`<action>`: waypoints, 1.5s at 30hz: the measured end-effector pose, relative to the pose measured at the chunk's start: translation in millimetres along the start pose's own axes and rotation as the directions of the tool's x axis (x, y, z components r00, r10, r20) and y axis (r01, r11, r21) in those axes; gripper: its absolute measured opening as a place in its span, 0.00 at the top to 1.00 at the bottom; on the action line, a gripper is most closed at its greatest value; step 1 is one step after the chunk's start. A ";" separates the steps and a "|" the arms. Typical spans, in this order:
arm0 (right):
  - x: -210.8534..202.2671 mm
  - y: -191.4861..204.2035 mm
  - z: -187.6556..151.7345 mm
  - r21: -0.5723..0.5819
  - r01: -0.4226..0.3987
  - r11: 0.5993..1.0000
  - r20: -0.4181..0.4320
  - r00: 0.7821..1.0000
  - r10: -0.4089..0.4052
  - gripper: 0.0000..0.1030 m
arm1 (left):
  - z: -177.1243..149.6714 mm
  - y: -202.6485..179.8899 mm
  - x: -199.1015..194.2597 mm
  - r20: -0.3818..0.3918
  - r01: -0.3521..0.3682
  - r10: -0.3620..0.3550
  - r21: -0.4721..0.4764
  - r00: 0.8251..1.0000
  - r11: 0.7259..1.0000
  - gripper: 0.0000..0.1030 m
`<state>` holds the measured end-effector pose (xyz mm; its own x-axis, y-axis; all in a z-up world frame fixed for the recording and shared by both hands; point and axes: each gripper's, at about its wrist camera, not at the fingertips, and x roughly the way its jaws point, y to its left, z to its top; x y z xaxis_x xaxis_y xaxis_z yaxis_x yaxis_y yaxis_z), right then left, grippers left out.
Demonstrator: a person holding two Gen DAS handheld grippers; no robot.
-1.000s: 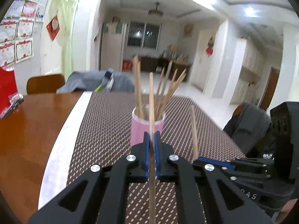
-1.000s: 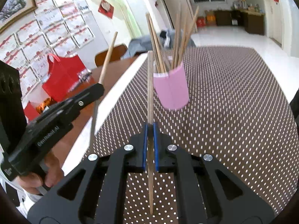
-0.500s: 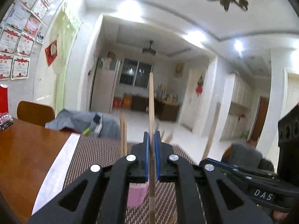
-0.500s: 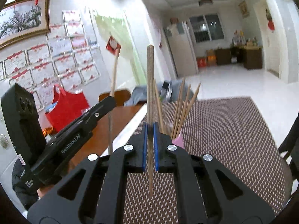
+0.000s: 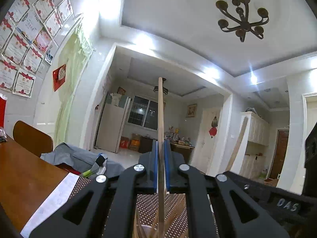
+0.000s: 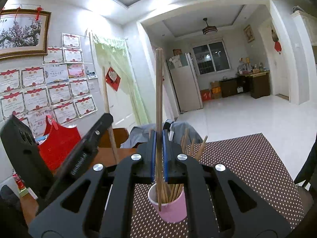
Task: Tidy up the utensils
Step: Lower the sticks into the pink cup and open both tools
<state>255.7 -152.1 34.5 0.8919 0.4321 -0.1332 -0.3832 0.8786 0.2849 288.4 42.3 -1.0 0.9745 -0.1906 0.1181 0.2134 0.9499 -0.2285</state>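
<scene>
Left wrist view: the left gripper (image 5: 161,166) is clamped on a wooden chopstick (image 5: 160,123) that stands upright between its blue pads. At the right, the right gripper (image 5: 233,175) holds a second chopstick (image 5: 237,142), tilted. A dotted brown mat (image 5: 83,182) lies below, on the wooden table (image 5: 23,174).

Right wrist view: the right gripper (image 6: 158,158) pinches its upright chopstick (image 6: 158,91), whose lower end hangs at the near rim of a pink cup (image 6: 174,208) of chopsticks on the mat (image 6: 247,170). The left gripper (image 6: 108,119) at left grips its own stick (image 6: 107,107).
</scene>
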 end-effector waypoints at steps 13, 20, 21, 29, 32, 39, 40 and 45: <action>29.1 -12.9 -9.5 -0.004 0.064 0.998 0.000 0.998 -0.064 0.94 | -32.5 23.4 44.8 -0.009 -0.040 0.040 -0.005 0.999 0.999 0.94; 34.3 -14.3 -12.3 -0.008 0.071 0.997 -0.016 0.997 -0.071 0.94 | -45.3 22.7 50.3 0.002 -0.077 0.077 0.019 0.997 0.997 0.94; 35.1 -14.2 -12.6 -0.007 0.070 0.998 -0.020 0.997 -0.070 0.94 | -48.3 23.2 51.6 -0.003 -0.085 0.085 0.024 0.996 0.996 0.94; 40.1 -12.0 -14.4 -0.007 0.063 0.998 -0.046 0.997 -0.063 0.94 | -55.1 21.1 51.3 -0.036 -0.097 0.099 0.065 0.994 0.993 0.94; 42.1 -11.0 -15.2 -0.013 0.057 0.998 -0.055 0.997 -0.058 0.94 | -57.1 21.3 49.5 -0.056 -0.091 0.095 0.067 0.994 0.994 0.94; 47.6 -9.6 -19.1 -0.013 0.040 0.999 -0.090 0.995 -0.041 0.94 | -62.5 18.4 45.7 -0.151 -0.087 0.099 0.087 0.984 0.992 0.90; 48.1 -9.2 -19.1 -0.011 0.036 0.999 -0.094 0.995 -0.037 0.94 | -61.4 17.3 43.9 -0.162 -0.090 0.105 0.094 0.981 0.992 0.80; 48.8 -12.3 -18.6 0.001 0.029 1.000 -0.108 0.994 -0.029 0.93 | -56.0 9.7 32.4 -0.204 -0.116 0.146 0.149 0.968 0.982 0.73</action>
<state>299.4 -138.0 6.9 0.8716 0.4259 -0.2428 -0.3568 0.8908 0.2814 326.0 31.5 -53.5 0.9885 -0.0969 -0.1165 0.0862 0.9918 -0.0942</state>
